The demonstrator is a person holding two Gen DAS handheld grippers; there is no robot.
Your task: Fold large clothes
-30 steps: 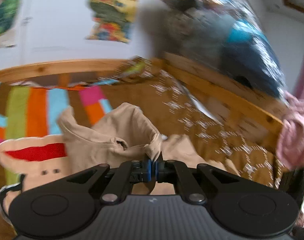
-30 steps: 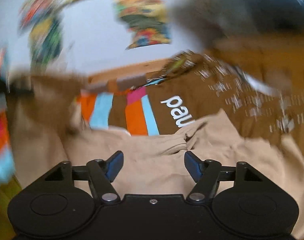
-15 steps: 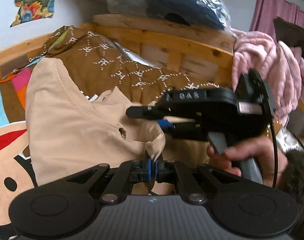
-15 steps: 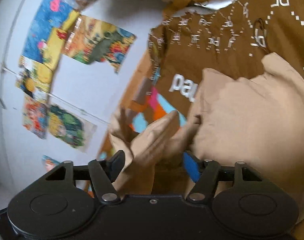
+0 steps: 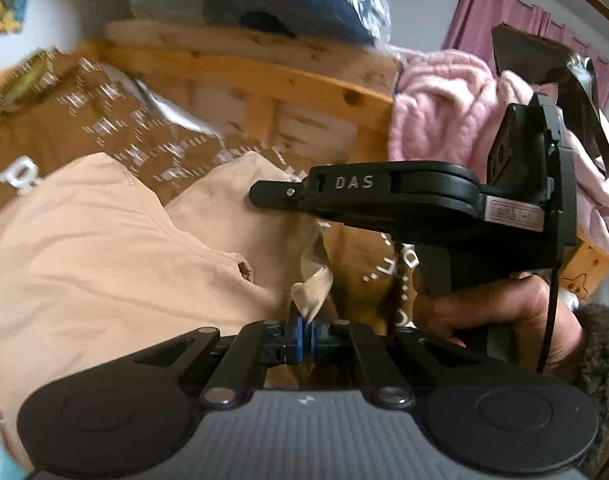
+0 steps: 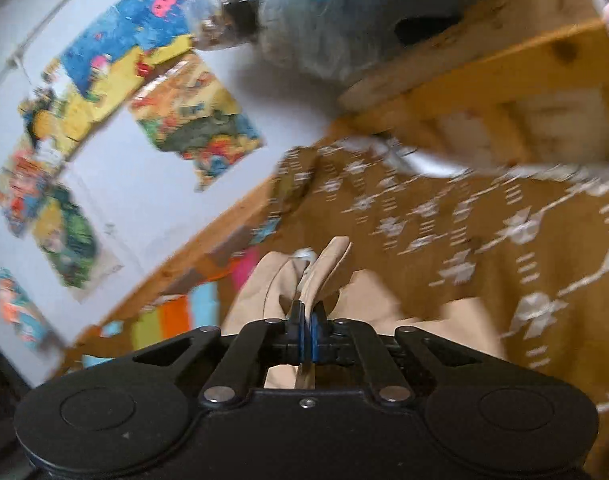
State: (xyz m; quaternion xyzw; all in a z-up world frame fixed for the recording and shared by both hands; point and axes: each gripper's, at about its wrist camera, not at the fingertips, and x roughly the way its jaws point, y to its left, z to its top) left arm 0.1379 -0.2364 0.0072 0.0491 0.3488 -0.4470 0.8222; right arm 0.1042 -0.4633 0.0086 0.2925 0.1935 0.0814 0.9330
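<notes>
A wooden-framed bed (image 5: 272, 80) carries a brown patterned blanket (image 6: 444, 248), with a beige garment (image 5: 96, 248) spread across it.

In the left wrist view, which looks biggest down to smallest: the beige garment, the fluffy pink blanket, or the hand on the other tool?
1. Beige garment, filling most of the left half.
2. Pink blanket.
3. Hand.
The hand sits much nearer the camera than the blanket, so their order is only as pictured.
</notes>
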